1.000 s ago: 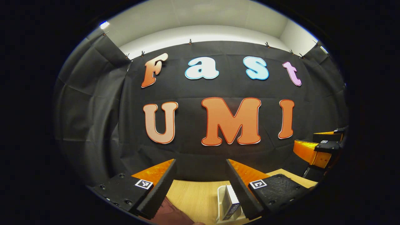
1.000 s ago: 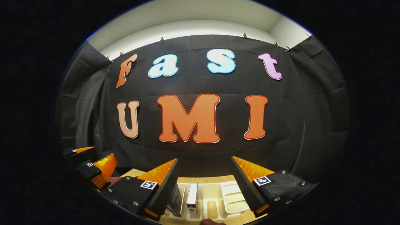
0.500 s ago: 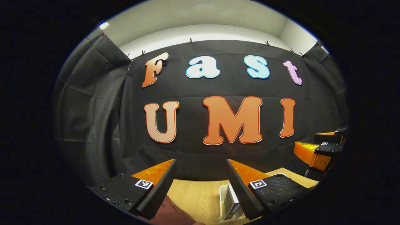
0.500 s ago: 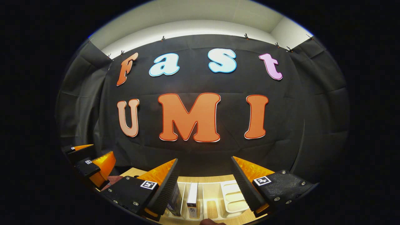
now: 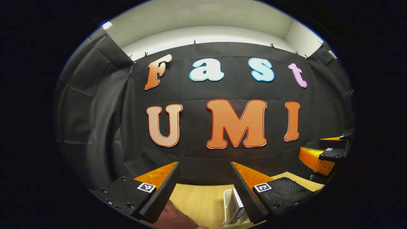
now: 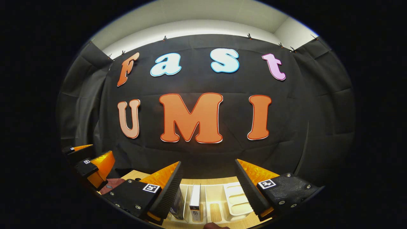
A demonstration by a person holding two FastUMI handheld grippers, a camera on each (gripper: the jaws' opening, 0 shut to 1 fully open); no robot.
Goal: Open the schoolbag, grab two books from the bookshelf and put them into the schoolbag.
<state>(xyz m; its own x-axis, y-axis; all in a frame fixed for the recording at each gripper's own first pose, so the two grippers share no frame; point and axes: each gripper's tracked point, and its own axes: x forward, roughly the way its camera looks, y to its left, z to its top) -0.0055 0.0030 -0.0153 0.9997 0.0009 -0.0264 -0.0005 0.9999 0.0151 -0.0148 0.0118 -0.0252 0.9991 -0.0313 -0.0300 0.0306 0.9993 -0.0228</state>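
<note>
Jaws: both grippers stand with fingers wide apart and nothing between them. The left gripper [image 5: 203, 187], in the left gripper view, is held level above the table; the right gripper [image 6: 208, 187], in the right gripper view, is held likewise, its fingers framing the rack below.

Task items: a cream plastic bookshelf with upright dividers [image 6: 235, 198] stands on the pale wooden table [image 5: 197, 198], seen between the right gripper's fingers in the right gripper view. Two books stand upright in separate slots at its left end: a dark blue-covered book [image 6: 178, 205], partly hidden behind the right gripper's left finger, and just beside it a white-spined book [image 6: 195, 202]. The slots further right hold no books. In the left gripper view the dark blue-covered book appears at the bookshelf's end wall, close against the left gripper's right finger; contact cannot be determined.

A dark red fabric schoolbag [image 5: 173, 218] lies at the bottom edge of the left gripper view, beneath the left gripper's left finger; whether it is open cannot be told. In the right gripper view a corner of it shows at the lower left, just under the left gripper.

Surroundings: black cloth booth wall [image 5: 95, 127] behind the table
</note>
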